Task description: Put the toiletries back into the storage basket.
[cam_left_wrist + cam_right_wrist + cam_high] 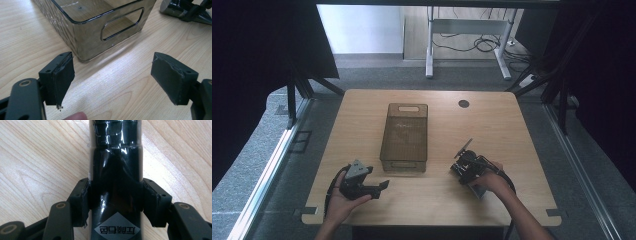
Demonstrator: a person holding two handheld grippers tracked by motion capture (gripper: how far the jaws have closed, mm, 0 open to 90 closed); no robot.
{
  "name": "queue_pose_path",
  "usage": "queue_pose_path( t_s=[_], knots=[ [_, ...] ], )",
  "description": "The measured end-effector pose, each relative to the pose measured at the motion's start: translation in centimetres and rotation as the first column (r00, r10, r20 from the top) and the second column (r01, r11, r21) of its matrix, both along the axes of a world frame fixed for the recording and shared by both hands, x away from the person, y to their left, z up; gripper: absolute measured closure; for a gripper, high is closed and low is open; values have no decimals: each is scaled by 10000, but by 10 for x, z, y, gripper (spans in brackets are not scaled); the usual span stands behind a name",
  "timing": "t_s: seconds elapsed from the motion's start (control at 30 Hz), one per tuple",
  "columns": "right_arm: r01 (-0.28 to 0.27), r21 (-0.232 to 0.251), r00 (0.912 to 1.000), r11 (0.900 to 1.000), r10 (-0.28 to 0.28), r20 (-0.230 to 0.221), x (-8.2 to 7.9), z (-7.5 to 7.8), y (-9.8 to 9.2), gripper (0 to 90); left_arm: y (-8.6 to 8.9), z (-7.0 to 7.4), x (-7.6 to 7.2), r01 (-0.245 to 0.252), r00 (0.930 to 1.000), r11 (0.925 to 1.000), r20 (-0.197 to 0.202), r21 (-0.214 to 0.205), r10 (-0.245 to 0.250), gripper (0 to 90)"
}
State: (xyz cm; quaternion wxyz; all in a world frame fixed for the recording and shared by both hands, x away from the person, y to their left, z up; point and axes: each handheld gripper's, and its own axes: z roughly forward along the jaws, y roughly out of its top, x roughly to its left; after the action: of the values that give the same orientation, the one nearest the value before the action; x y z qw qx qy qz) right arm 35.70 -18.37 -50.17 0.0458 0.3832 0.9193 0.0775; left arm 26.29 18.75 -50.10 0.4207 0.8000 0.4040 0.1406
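Jaws of right gripper (115, 202) pressed on black bottle (115, 170) lying on counter (492, 125), likely for binning; left gripper (112, 80) wide, empty, beside bin (100, 25).

Ahead of the left gripper (383, 186), between its wide-apart jaws, the bare light wooden table (120, 85) lies open, nothing between the pads. Just beyond that gap stands the smoky transparent rectangular plastic bin (100, 27), its near handled end wall blocking a straight push forward; passage remains to either side of its corner. Farther off past the bin's end sits the right gripper (463, 159), well apart across open tabletop. Its own gap is taken up: a glossy black packet with a grey diamond label (116, 195) sits between both pads, touching them. Wood lies clear on both flanks of that packet.
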Motion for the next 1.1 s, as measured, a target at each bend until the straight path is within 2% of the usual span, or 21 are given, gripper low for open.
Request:
queue_pose_path(
  t_s=[0.17, 0.3, 0.57, 0.83, 0.87, 0.97, 1.1],
  knots=[
    [-68, -61, 9999, 10000, 67, -94, 2, 0, 1, 454, 0, 0, 0, -12, 10000, 10000, -2, 6, 12, 191],
    [-100, 37, 9987, 9999, 102, -492, 5, 3, 1, 459, -1, -1, 0, 17, 10000, 10000, -27, 33, -17, 191],
    [-61, 327, 9990, 9994, 76, -451, 6, 24, 7, 464, 1, 0, 0, 1, 10000, 10000, 6, -16, -1, 191],
    [-293, 506, 9986, 9983, 314, -414, 8, 43, 17, 465, 2, 1, 0, 3, 10000, 10000, 58, -3, -3, 192],
    [-244, 702, 9986, 9972, 276, -453, 10, 51, 20, 466, 2, 1, 0, 10, 10000, 10000, 56, 13, -10, 191],
    [-192, 859, 9989, 9961, 227, -404, 12, 58, 21, 467, 2, 1, 0, 15, 10000, 10000, 60, 2, -15, 191],
    [-167, 1310, 9994, 9912, 206, -285, 19, 75, 27, 467, 2, 1, 0, -41, 9999, 10000, 102, -2, 41, 192]
  ],
)
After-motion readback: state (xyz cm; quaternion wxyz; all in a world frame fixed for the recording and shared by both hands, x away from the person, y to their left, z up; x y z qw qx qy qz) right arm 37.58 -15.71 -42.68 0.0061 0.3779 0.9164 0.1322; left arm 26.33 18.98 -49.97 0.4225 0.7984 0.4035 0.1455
